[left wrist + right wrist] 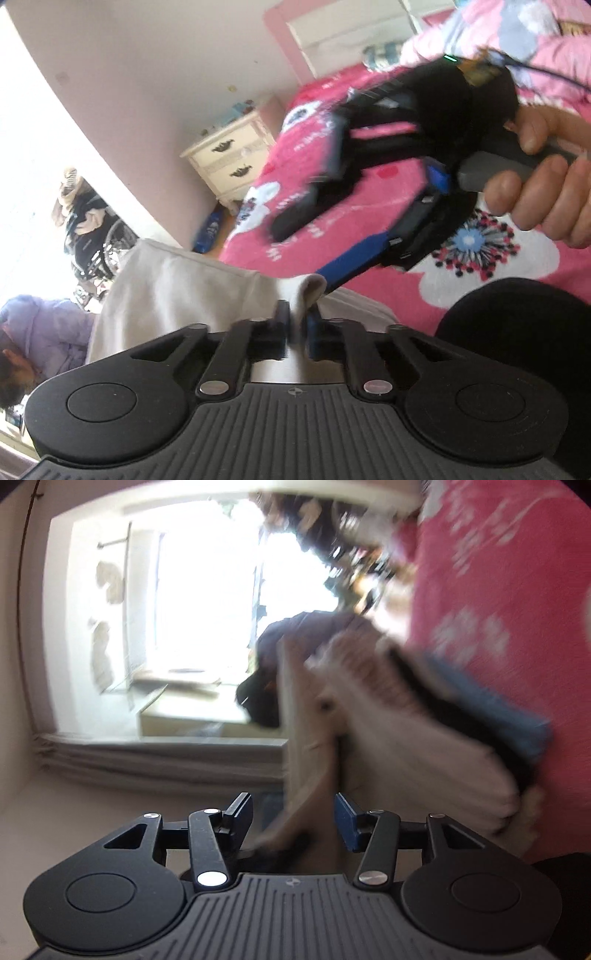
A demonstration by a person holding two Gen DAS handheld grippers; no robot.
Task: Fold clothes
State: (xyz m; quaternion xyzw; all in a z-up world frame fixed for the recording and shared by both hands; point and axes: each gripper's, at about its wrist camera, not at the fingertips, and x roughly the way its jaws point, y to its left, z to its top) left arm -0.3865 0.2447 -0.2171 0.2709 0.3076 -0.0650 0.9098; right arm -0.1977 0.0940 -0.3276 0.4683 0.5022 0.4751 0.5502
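Your left gripper (297, 325) has its jaws pressed together on a fold of the cream garment (177, 288). The cloth rises between the 2 pads and drapes away toward 10 o'clock in the left wrist view.

Your right gripper (293, 821) has its jaws spread. A flap of the same garment (388, 738) hangs in the gap between them, and neither finger clearly bears on it. Heavy blur in the right wrist view prevents a firmer reading of contact.

In the left wrist view the right gripper (295, 206) sits at 1 o'clock, carried by your right hand (546, 184), above the pink patterned bedspread (369, 206). One blue finger (354, 264) reaches down to the cloth just beside the left pinch.

The garment is held up off the bedspread between the 2 tools, bunched rather than flat.

Judgement: the step in hand is taking a 2nd grip.

- Close the right jaws only once a single edge lies fully between the pads. A grab through bunched layers would likely give a crooked fold.
- Take that grip apart from the left pinch, along the same edge, so the cloth can be drawn taut.
- Keep the left pinch firm. It appears to hold a narrow ridge, which could slip under a sharp pull.
- Slow the right hand.

A white nightstand (229, 155) stands at 11 o'clock, well apart from the work.
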